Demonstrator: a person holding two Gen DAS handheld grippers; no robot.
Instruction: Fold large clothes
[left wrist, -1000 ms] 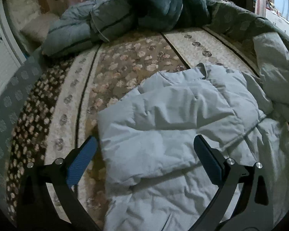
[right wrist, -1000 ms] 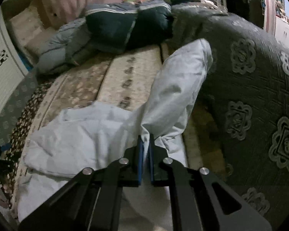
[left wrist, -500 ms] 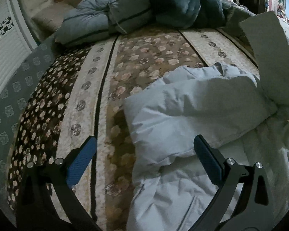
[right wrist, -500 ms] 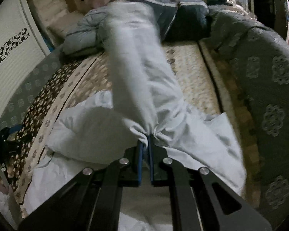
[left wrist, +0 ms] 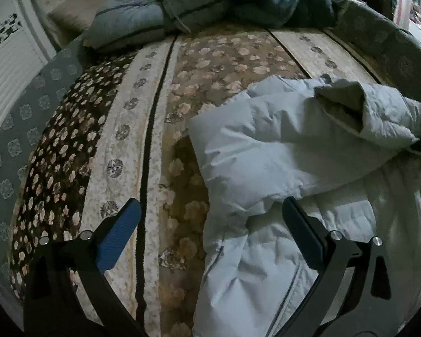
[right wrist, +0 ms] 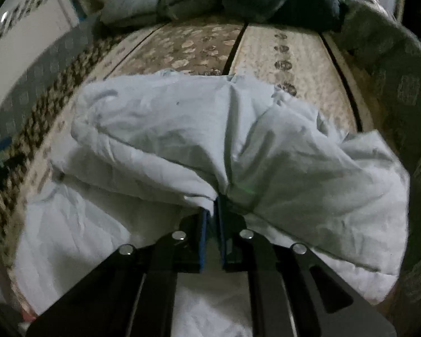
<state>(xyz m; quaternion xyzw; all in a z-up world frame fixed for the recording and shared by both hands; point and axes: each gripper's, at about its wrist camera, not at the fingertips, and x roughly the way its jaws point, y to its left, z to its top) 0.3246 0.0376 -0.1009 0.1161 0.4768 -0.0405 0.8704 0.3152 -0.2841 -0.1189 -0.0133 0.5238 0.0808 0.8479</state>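
The right gripper (right wrist: pixel 212 210), its jaws opening, pinches a sleeve (right wrist: pixel 308 174) of the pale jacket (left wrist: pixel 266 146) lying on the bed (left wrist: pixel 182 90), while the left gripper (left wrist: pixel 210 216) hovers wide, holding nothing.

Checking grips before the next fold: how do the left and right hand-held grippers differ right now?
The left hand-held gripper stands wide open and empty; the right hand-held gripper is nearly closed, its jaws opening with jacket fabric between them. Both point down over the jacket.
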